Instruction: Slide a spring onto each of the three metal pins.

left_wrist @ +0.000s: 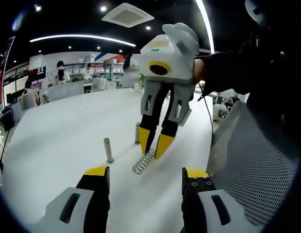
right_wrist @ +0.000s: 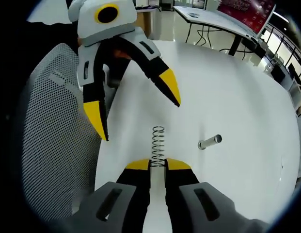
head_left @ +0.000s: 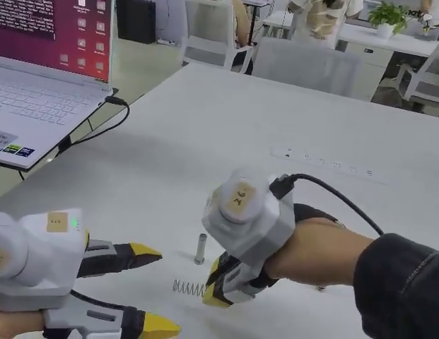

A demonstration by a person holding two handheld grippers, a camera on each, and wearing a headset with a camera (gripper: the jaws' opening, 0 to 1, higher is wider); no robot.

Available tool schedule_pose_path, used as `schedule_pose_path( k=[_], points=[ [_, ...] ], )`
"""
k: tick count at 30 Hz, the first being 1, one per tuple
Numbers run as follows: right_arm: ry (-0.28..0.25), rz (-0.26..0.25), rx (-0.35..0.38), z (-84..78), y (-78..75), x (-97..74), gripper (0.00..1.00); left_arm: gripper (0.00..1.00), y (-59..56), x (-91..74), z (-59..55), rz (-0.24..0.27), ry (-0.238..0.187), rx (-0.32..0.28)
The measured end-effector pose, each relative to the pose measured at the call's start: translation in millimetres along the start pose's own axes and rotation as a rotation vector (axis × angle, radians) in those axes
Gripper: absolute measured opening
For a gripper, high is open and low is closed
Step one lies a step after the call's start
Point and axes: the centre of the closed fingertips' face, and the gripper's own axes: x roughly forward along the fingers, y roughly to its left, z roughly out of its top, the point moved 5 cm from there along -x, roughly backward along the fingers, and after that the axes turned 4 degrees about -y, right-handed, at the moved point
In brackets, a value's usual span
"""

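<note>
White worktop [head_left: 276, 127] spreads out ahead, with an open silver laptop [head_left: 42, 78] showing a red screen at its far left corner. Over the near side, the left gripper [head_left: 154, 288], white with black yellow-tipped jaws, hovers with those jaws spread wide and nothing between them. Opposite it the right gripper [head_left: 215, 293] points down at the worktop, its jaws drawn narrow and pinched on one end of a thin coiled wire spring [head_left: 189, 287], which stretches out towards the left gripper. Just beside the spring, apart from it, a short grey metal pin [head_left: 201, 248] stands upright.
</note>
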Motion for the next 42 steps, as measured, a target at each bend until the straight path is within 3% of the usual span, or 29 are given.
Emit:
schedule_pose_path(
  k=[9, 29, 36, 42],
  points=[
    [-0.007, 0.022, -0.064, 3.7, 9.9, -16.7, 0.08, 0.31, -6.2, 4.8, 6.5, -0.054, -0.014, 0.02],
    [-0.017, 0.022, -0.155, 9.6, 19.6, -31.3, 0.08, 0.13, -16.2, 12.2, 20.7, -0.121, -0.058, 0.043],
    [-0.024, 0.019, -0.167, 9.8, 20.7, -32.2, 0.08, 0.05, -15.8, 12.1, 21.6, -0.118, -0.061, 0.048],
    [-0.03, 0.016, -0.186, 9.9, 20.7, -32.7, 0.08, 0.04, -16.0, 11.9, 22.0, -0.121, -0.057, 0.052]
  ],
)
